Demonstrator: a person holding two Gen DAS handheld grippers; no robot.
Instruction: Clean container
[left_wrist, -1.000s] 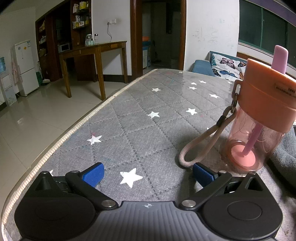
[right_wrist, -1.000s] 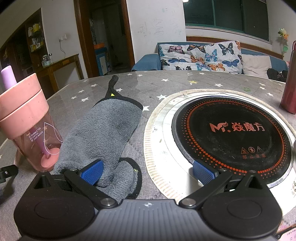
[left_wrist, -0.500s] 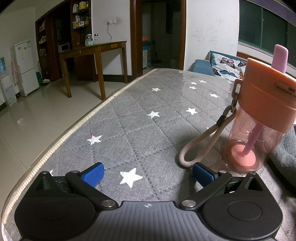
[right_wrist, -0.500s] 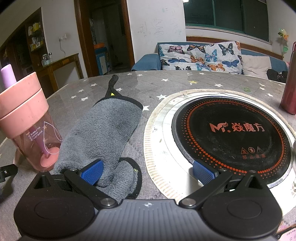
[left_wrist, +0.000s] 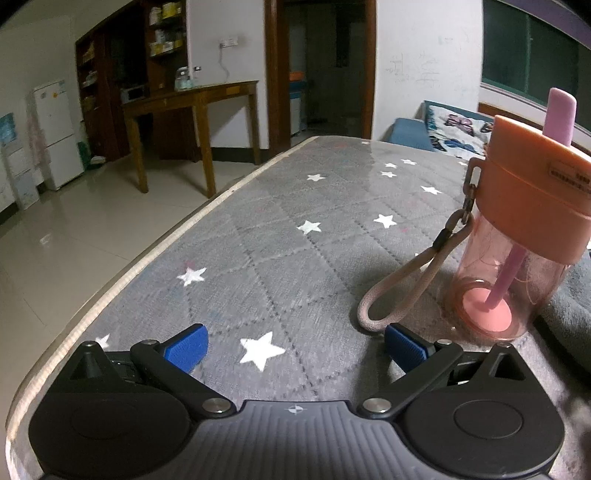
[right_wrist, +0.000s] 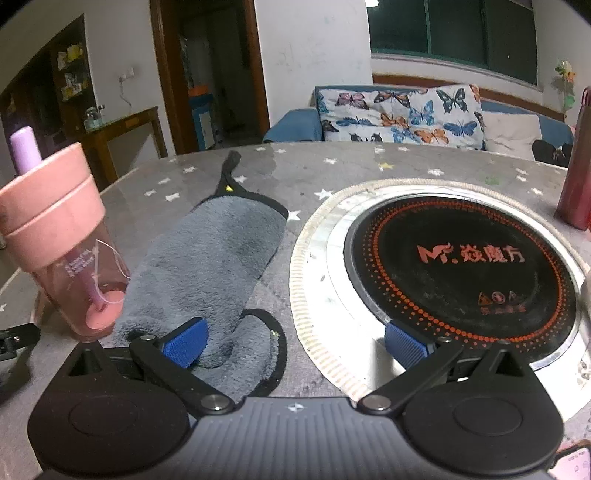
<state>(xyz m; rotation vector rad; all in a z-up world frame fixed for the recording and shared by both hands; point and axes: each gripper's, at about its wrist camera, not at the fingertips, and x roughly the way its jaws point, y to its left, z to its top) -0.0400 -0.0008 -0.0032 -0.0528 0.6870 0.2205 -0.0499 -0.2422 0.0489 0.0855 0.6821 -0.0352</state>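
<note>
Here's the pink cup (left_wrist: 517, 240), upright on the grey star-print tablecloth (left_wrist: 295, 240), peach lid on top and a lilac straw (left_wrist: 560, 110) poking up through it. The left gripper (left_wrist: 295, 341) sits low over the cloth with its jaws spread wide and nothing between them. The cup stands ahead and off to the right of that gap, outside the right blue pad (left_wrist: 404, 345). The cup's cord loop (left_wrist: 402, 291) drapes down from a clip at the lid and curls onto the cloth, its lowest bend just in front of that same pad, close but whether it touches is hard to tell.

Over to the right gripper (right_wrist: 293, 341), also wide open and empty. Its left pad (right_wrist: 184, 341) hovers over the near end of a grey towel (right_wrist: 207, 266), which lies stretched away across the table. The cup (right_wrist: 70, 243) is at the far left of this view, outside the jaws, its base right against the towel's edge. The right pad (right_wrist: 404, 347) hangs over the metal rim of a round black induction hob (right_wrist: 458, 266) set into the table. A dark red bottle (right_wrist: 576, 177) stands at the far right edge.
</note>
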